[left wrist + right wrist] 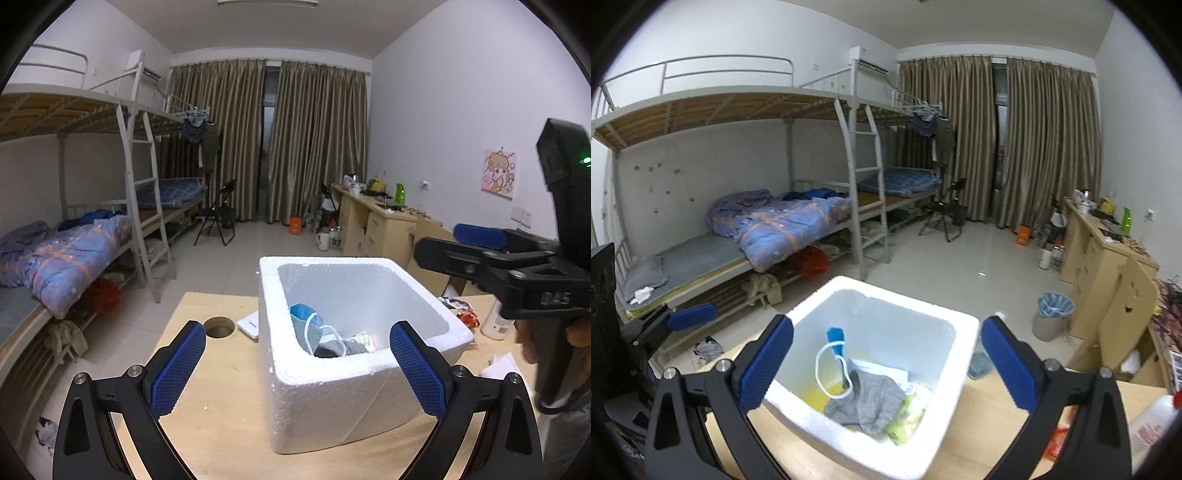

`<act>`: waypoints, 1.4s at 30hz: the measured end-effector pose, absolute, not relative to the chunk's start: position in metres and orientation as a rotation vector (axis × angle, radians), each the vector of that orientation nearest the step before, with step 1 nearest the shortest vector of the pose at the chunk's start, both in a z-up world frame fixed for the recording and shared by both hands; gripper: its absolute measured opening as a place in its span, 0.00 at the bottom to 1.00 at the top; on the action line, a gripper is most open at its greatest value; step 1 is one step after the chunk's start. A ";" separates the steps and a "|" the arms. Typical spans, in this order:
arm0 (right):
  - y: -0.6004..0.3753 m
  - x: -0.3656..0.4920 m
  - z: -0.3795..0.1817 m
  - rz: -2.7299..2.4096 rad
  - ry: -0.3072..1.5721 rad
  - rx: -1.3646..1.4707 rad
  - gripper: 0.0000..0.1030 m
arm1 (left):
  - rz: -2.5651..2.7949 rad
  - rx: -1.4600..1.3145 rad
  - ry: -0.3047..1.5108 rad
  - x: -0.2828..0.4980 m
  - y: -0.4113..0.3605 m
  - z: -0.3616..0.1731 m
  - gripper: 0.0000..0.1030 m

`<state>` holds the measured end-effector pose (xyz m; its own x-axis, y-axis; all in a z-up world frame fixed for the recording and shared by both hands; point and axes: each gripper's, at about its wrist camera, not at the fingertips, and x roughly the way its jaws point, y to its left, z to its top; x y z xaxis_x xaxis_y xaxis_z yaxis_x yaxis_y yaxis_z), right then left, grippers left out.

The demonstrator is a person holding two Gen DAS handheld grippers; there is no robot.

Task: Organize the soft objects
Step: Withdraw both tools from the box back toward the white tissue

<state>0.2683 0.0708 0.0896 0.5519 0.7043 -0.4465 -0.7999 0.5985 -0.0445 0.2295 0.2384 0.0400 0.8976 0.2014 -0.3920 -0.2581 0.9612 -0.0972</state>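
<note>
A: Start at your left. How does your left gripper (pixel 297 354) stand?

B: Your jaws there are spread wide with nothing between them. The blue pads (pixel 177 365) flank the near left corner of the foam box (pixel 325 402), above the wooden table (pixel 221 417), touching neither.

A: And on the table's left side?

B: A round hole (pixel 219 326) is cut near the far left edge, and a flat white item (pixel 249 324) lies just beside it, against the box's left wall.

A: Where are your soft things?

B: Inside the box, which sits near the table's middle. From your right wrist view you see a blue face mask (pixel 836 336) with a white ear loop (pixel 822 373) leaning on the left inner wall, a grey cloth (pixel 871 404) on the bottom, and yellow-green packaging (pixel 908 417) beside it toward the right wall. White paper (pixel 879 369) lies behind the cloth.

A: And your right gripper (pixel 886 363)?

B: Also spread wide, holding nothing, hovering over the box with one pad on either side of the opening. Farther right, a white bottle (pixel 1152 413) stands near the table's right edge, with a red snack packet (pixel 466 317) close by.
</note>
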 end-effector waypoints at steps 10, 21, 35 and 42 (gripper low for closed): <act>0.040 0.223 0.106 0.858 0.368 -0.250 1.00 | 0.254 -0.135 0.377 0.215 0.224 0.052 0.97; 0.002 0.195 0.116 0.841 0.327 -0.201 1.00 | 0.269 -0.093 0.356 0.183 0.192 0.075 0.97; -0.032 0.129 0.137 0.860 0.205 -0.177 1.00 | 0.264 -0.063 0.307 0.128 0.154 0.099 0.98; -0.053 0.096 0.137 0.851 0.160 -0.154 1.00 | 0.238 -0.047 0.264 0.094 0.133 0.106 1.00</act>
<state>0.0962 -0.0528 0.1372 0.6489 0.7338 -0.2011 -0.7569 0.6497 -0.0712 0.0940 0.1327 0.1064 0.9376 0.2265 -0.2640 -0.2387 0.9710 -0.0145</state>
